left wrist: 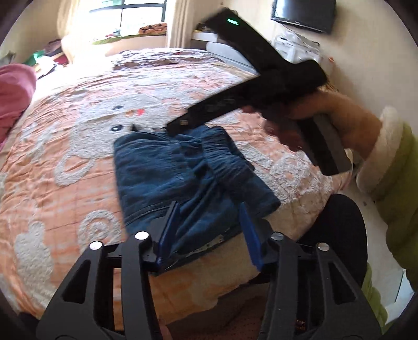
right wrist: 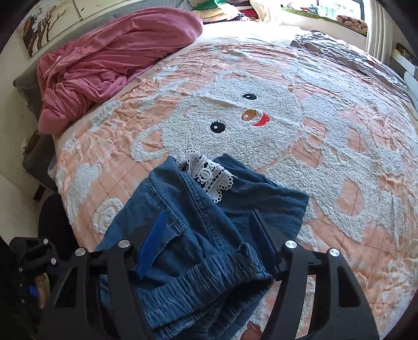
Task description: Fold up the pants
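The blue denim pants (left wrist: pixel 183 172) lie folded into a compact bundle near the bed's front edge, elastic waistband on top. White lace trim (right wrist: pixel 211 175) shows at their far end in the right wrist view, where the pants (right wrist: pixel 203 235) fill the lower middle. My left gripper (left wrist: pixel 209 209) is open, its blue pads (left wrist: pixel 169 222) spread over the near edge of the bundle. My right gripper (right wrist: pixel 209 227) is open, hovering over the bundle with fabric between its fingers; it also shows in the left wrist view (left wrist: pixel 180 125) at the pants' far side.
The bed carries a peach quilt with a white bear pattern (right wrist: pixel 235 104). A pink blanket (right wrist: pixel 112 62) is heaped at the far left. A window and cluttered sill (left wrist: pixel 130 21) lie beyond the bed. A dark chair (left wrist: pixel 337 225) stands by the front edge.
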`<control>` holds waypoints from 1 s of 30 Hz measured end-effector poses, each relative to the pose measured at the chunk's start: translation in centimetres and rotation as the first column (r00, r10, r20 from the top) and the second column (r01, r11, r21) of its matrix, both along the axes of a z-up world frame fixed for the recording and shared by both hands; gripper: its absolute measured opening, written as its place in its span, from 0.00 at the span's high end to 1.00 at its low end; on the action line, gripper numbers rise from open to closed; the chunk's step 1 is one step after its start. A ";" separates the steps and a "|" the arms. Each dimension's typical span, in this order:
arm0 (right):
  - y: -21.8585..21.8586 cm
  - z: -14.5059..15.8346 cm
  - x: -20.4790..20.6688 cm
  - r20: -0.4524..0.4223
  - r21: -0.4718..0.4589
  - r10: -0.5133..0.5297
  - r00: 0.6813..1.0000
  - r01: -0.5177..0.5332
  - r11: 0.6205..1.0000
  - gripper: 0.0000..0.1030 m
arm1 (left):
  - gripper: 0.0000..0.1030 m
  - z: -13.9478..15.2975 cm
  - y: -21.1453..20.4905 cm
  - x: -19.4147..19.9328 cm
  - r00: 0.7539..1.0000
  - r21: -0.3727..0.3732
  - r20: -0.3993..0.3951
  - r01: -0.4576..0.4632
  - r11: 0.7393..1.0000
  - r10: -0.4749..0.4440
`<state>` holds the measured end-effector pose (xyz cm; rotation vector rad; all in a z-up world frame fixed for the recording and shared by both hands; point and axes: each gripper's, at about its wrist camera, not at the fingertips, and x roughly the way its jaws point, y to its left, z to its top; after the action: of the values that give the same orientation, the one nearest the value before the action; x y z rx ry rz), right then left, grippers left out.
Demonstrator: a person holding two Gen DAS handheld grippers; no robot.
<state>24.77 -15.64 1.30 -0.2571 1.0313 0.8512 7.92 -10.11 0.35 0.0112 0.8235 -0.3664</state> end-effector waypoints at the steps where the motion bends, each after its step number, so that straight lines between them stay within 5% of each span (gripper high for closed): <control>1: 0.4 -0.3 0.2 0.002 -0.013 0.006 1.000 -0.006 1.000 0.40 | 0.72 -0.3 -0.4 0.3 1.000 0.010 -0.008 0.006 1.000 -0.006; 5: 2.2 -2.2 0.7 -0.035 -0.083 0.048 0.998 -0.051 0.995 0.56 | 0.82 -2.2 -1.5 0.9 0.998 0.017 -0.059 0.035 0.999 -0.034; 7: 3.0 -3.2 0.1 -0.043 -0.120 0.078 0.996 -0.082 0.989 0.89 | 0.82 -2.6 -1.6 0.8 0.997 0.017 -0.063 0.042 0.999 -0.041; 9: 3.4 -3.5 -0.4 -0.001 -0.163 0.044 0.999 -0.044 0.986 0.91 | 0.82 -2.7 -1.9 0.5 0.997 0.025 -0.058 0.052 0.998 -0.050; 15: 4.3 -1.8 0.8 0.056 -0.092 -0.021 0.998 0.027 0.995 0.93 | 0.82 -2.7 -1.1 0.9 0.998 0.000 -0.061 0.035 0.999 -0.034; 20: 6.3 -4.0 1.9 0.059 -0.167 -0.003 0.998 0.013 0.986 0.92 | 0.82 -2.7 -0.8 1.3 0.998 -0.013 -0.066 0.017 1.000 -0.018; 24: 5.7 -4.1 2.2 0.031 -0.125 -0.042 0.999 0.045 0.991 0.91 | 0.82 -2.7 -0.6 1.4 0.997 -0.027 -0.077 0.013 1.000 -0.015; 30: 2.8 -1.3 1.8 0.025 -0.001 -0.119 0.993 0.119 0.993 0.73 | 0.82 -2.5 -0.6 1.3 0.997 -0.031 -0.082 0.011 0.999 -0.013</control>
<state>26.61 -12.82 0.03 -0.2060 1.0146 0.7376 9.17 -10.66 -2.12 -0.0277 0.8999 -0.3926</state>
